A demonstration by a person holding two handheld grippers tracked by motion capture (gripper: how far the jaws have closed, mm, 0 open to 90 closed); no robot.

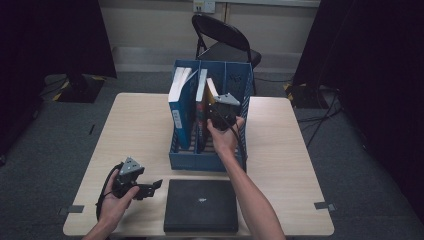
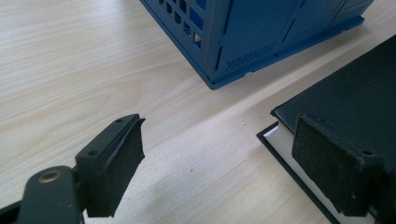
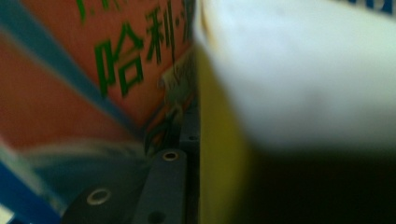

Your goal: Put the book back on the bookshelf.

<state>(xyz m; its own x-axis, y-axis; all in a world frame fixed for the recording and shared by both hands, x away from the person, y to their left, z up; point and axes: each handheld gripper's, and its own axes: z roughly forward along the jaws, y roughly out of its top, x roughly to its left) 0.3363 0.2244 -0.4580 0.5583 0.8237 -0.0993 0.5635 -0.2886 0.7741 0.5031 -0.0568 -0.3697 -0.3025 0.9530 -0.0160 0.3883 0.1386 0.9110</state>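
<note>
Table: a light wood table (image 1: 140, 125) with round corners. It stands in the middle of the room.
Floor: grey carpet (image 1: 45, 150) all around the table, with small tape marks.
Room: dark curtains (image 1: 50, 35) hang at both sides. A pale wall is at the back.
Chair: a black folding chair (image 1: 222, 40) stands behind the table, close to the wall.
Blue rack: a blue plastic file rack (image 1: 200, 160) stands on the table, near the middle. It has slots side by side.
Books in rack: a blue book (image 1: 181, 110) stands in the left slot. A red book (image 3: 70, 70) with green letters stands in the middle slot.
Yellow book: the yellow book (image 1: 212, 90) is in the rack too, just beside the red book. It leans a bit.
Right gripper: the right gripper (image 1: 219, 116) is down in the rack at the yellow book. One jaw sits between the red book and the yellow one. Its jaws are closed on the yellow book.
Black book: a black book (image 1: 201, 205) lies flat at the near edge of the table, in front of the rack.
Left gripper: the left gripper (image 2: 215, 163) rests low over the table, just left of the black book. Its jaws are wide apart and hold nothing. One jaw is over the corner of the black book.
</note>
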